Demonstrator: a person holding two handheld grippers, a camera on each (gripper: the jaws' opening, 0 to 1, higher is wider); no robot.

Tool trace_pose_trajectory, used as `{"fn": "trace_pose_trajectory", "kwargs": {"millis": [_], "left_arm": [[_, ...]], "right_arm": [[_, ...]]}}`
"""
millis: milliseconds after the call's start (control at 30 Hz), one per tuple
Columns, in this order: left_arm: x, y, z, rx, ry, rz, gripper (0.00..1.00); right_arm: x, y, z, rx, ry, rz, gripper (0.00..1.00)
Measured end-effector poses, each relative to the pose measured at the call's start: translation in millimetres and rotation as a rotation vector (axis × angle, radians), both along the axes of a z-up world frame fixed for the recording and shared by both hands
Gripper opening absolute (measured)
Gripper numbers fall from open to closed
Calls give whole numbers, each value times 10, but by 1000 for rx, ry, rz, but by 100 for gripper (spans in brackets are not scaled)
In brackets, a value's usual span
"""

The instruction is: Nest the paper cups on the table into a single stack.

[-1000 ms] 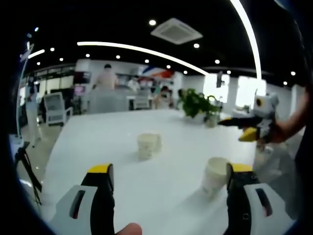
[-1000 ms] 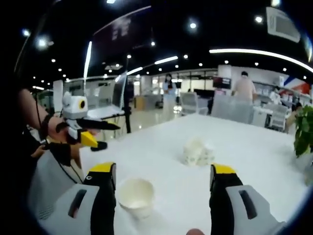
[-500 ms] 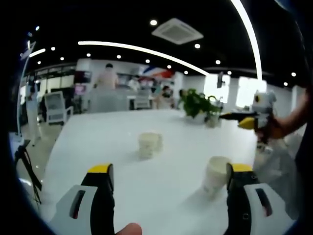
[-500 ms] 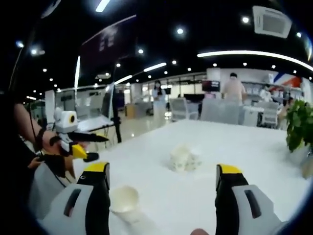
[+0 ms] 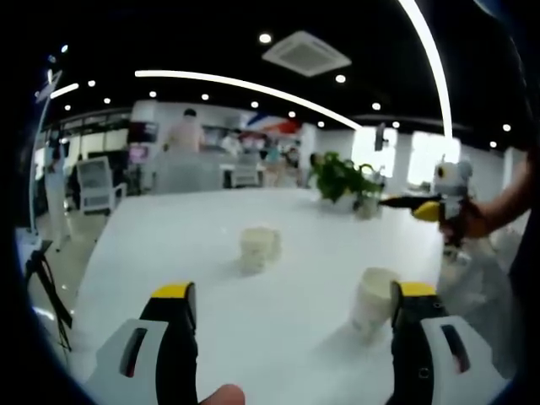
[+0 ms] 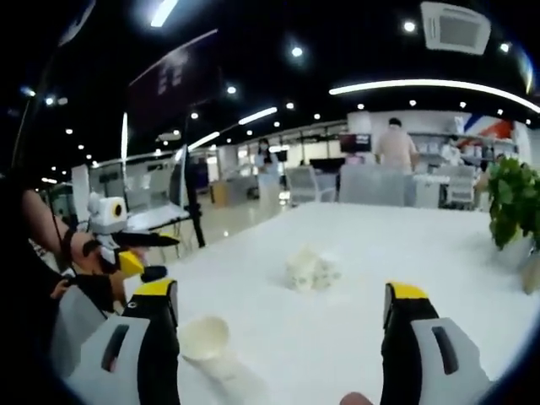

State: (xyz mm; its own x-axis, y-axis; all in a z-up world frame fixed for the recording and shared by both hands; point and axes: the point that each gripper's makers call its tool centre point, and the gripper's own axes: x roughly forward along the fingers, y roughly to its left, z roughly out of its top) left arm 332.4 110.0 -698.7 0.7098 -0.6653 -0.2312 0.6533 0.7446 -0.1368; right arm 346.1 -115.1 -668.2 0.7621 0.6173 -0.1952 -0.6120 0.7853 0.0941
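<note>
Holding both tongs spread and empty above the white table (image 5: 169,245), we have nothing gripped yet. In the left gripper view our left tongs (image 5: 287,304) frame the table, with the near paper cup (image 5: 371,299) upright just beside the right-hand jaw. In the right gripper view the right tongs (image 6: 283,304) have risen over the last second: the same cup (image 6: 202,339) has slid from between the jaws to low beside the left jaw, so we judge this hand is backing off rather than closing in. Farther out, near the table's middle, sits the cluster of cups (image 5: 258,247), also seen in the right gripper view (image 6: 310,270), well apart from the near cup. Beyond, a potted plant (image 5: 342,179) stands at the far edge. Nesting has not begun.
</note>
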Motion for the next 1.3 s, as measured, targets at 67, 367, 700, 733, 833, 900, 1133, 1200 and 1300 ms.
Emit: {"fn": "trace_pose_trajectory", "kwargs": {"millis": [67, 367, 700, 733, 833, 900, 1133, 1200, 1300], "left_arm": [[6, 10, -2, -1, 0, 2, 94], [61, 24, -6, 4, 5, 1, 94], [62, -50, 99, 18, 5, -39, 94], [64, -56, 104, 22, 3, -41, 94], [88, -72, 137, 28, 0, -31, 94], [107, -83, 193, 26, -6, -2, 94], [165, -190, 307, 16, 0, 70, 94], [188, -248, 344, 34, -11, 82, 93], [251, -296, 362, 73, -9, 113, 93]], "right_arm": [[2, -11, 6, 1, -2, -4, 100], [48, -117, -44, 3, 17, -37, 100], [70, -140, 7, 6, -1, -43, 100], [82, -147, 9, 0, -1, -39, 100], [143, -224, 48, 4, -15, -40, 100], [198, -252, 56, 21, -17, -38, 100], [307, -245, 1, 20, -23, 28, 100], [330, -250, -3, 20, -23, 48, 100], [388, -255, 45, 36, -42, 87, 100]]}}
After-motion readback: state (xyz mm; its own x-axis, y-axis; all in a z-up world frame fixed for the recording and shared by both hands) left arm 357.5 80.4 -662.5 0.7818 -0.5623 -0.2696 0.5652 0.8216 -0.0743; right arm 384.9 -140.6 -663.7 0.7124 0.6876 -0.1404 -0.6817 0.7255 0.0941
